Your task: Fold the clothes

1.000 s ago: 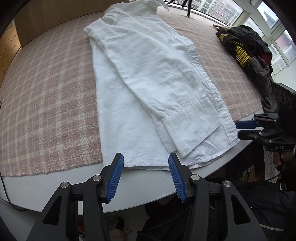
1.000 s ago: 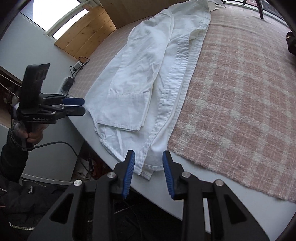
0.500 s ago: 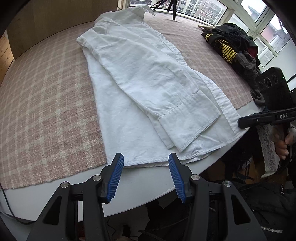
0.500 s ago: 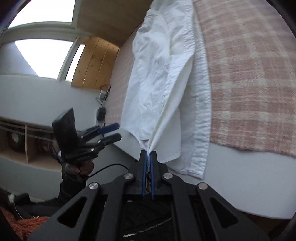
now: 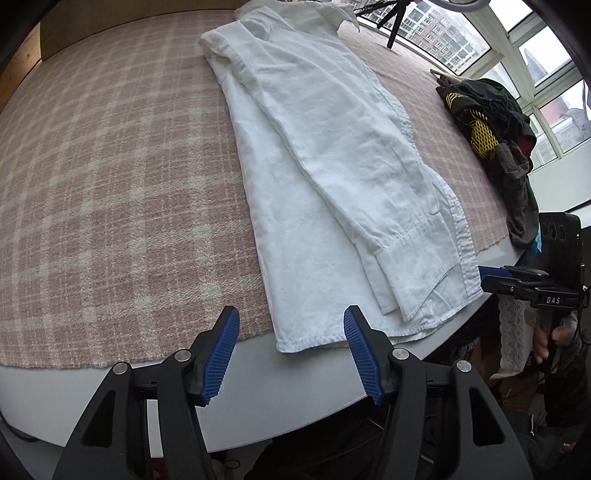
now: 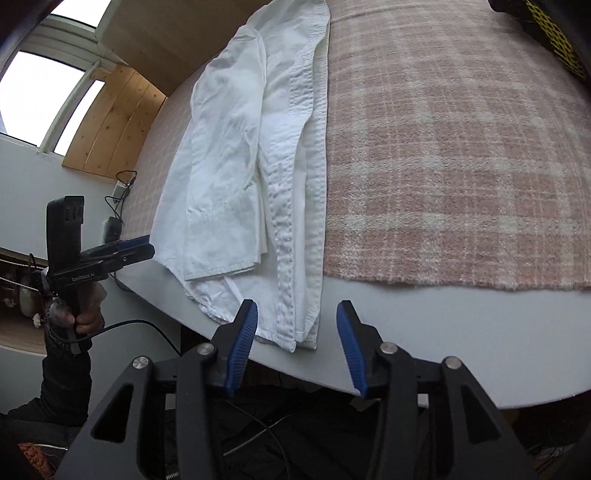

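One white linen shirt (image 5: pixel 332 177) lies folded narrow on the pink checked cloth (image 5: pixel 110 184), its long axis running straight away from my fingers, its hem at the near table edge. My left gripper (image 5: pixel 290 354) and right gripper (image 6: pixel 293 345) are both opening with nothing between their pads, each just short of a hem corner, neither clearly nearer. One dark heap of clothes (image 5: pixel 491 129), probably several pieces, waits off to the right.

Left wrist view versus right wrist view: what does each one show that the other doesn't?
Only the left wrist view shows the shirt's collar, the tripod by the window and the whole dark clothes pile. Only the right wrist view shows the wooden panel and floor cables. Both show the white shirt lying on the plaid cloth, with both grippers' fingers opening and empty.
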